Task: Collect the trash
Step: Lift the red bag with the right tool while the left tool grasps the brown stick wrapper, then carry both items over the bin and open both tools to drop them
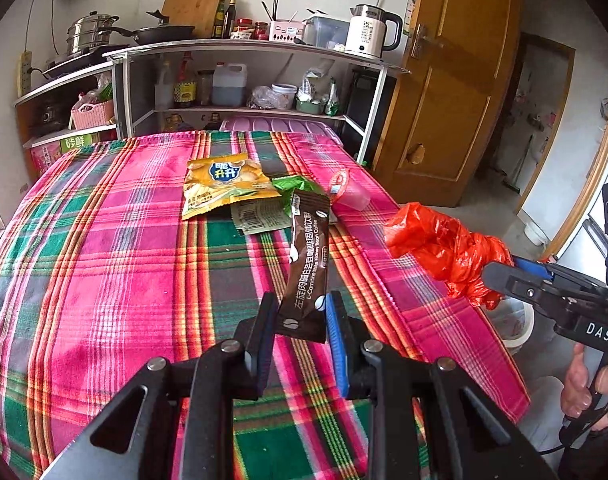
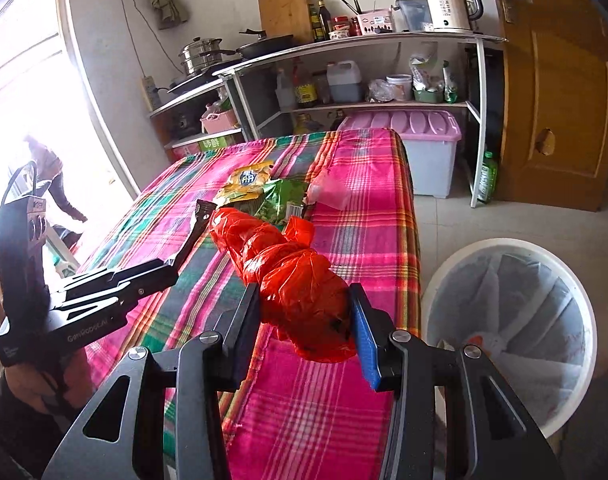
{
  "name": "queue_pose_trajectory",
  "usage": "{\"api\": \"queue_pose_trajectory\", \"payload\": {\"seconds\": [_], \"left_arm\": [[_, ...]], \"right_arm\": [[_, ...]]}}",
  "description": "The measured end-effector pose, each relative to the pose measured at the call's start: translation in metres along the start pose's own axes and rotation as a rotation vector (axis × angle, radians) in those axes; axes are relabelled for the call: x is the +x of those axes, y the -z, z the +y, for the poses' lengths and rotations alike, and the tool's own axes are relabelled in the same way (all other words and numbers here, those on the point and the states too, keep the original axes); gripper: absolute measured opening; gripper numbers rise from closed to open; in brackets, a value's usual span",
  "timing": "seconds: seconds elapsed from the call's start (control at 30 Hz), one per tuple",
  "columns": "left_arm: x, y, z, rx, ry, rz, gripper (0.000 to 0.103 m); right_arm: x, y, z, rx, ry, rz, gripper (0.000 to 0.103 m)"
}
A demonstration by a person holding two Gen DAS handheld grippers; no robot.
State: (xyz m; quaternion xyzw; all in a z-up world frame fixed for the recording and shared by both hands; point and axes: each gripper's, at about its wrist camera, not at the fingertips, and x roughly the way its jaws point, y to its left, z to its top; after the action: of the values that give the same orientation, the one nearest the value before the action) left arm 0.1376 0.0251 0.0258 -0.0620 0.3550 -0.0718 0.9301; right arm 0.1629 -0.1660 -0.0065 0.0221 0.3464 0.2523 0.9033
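The left tool (image 1: 300, 312) pinches the lower end of a brown coffee sachet (image 1: 307, 264), which stands up off the plaid tabletop (image 1: 104, 260) between its black pad and its blue one. The right tool (image 2: 305, 320) is clamped on a crumpled red plastic bag (image 2: 296, 280), held in the air over the tabletop's right edge (the bag bulges out well past the pads toward the far end). Farther along the cloth the rest of the litter lies in a loose cluster: a yellow chip packet (image 1: 224, 186), a green wrapper (image 1: 294, 186) partly tucked under it, and a pale pink plastic cup (image 1: 349, 192) tipped on its side just beside them. On the floor to the right of the tabletop stands a white trash bin (image 2: 507, 328) lined with a clear bag, close below the red bag. Behind, a white shelf (image 1: 244, 46) carries a kettle (image 1: 369, 32) and pans.
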Motion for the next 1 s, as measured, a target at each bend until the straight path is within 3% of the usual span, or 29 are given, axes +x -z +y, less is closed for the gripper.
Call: {"api": "queue_pose_trajectory", "payload": {"seconds": [0.33,1.0], "left_arm": [[-0.011,-0.002,-0.035,0.038,0.051,-0.024,0.026],[0.008,-0.011,-0.100,0.112,0.128,-0.021,0.026]], "right_arm": [[-0.025,0.007,-0.014,0.039,0.050,-0.046,0.044],[-0.059,0.025,-0.061,0.147,0.129,-0.084,0.044]]}}
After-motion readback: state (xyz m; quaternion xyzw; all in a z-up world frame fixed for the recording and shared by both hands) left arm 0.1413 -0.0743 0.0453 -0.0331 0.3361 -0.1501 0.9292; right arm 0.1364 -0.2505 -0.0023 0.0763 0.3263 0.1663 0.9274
